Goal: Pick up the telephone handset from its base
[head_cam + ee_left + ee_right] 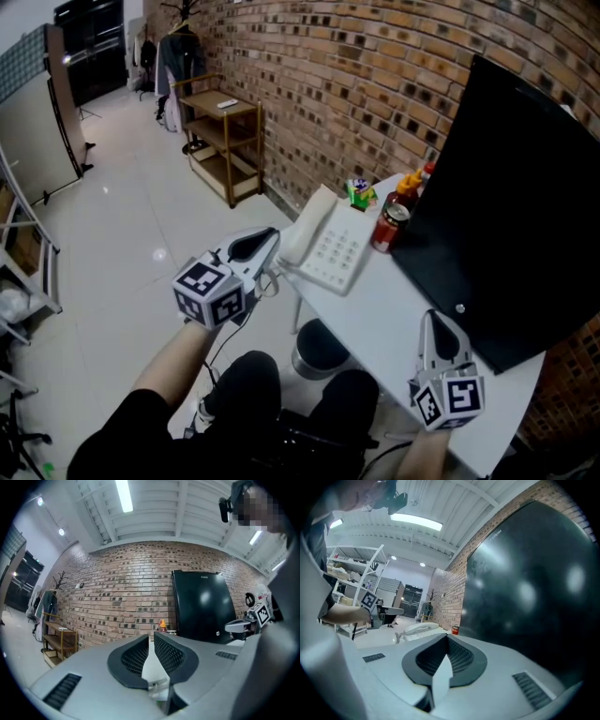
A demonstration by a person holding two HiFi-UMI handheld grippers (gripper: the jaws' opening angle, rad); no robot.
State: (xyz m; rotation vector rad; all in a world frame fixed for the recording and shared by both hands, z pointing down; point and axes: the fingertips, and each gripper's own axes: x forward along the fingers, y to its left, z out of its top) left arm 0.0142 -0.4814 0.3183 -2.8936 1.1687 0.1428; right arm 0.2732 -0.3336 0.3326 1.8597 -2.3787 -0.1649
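The left gripper (266, 242) hangs just off the table's (394, 319) left end, jaws closed on nothing, level and aimed at the handset (307, 225) but just short of it. The handset lies on its base (339, 253) at that end of the table. In the left gripper view the jaws cover the phone, and only a white sliver shows between them. The right gripper (435, 324), also closed and empty, points level over the table toward the monitor (516, 187), whose right side is cut off. The left forearm (178, 352) reaches in from below; the right hand is mostly out of frame.
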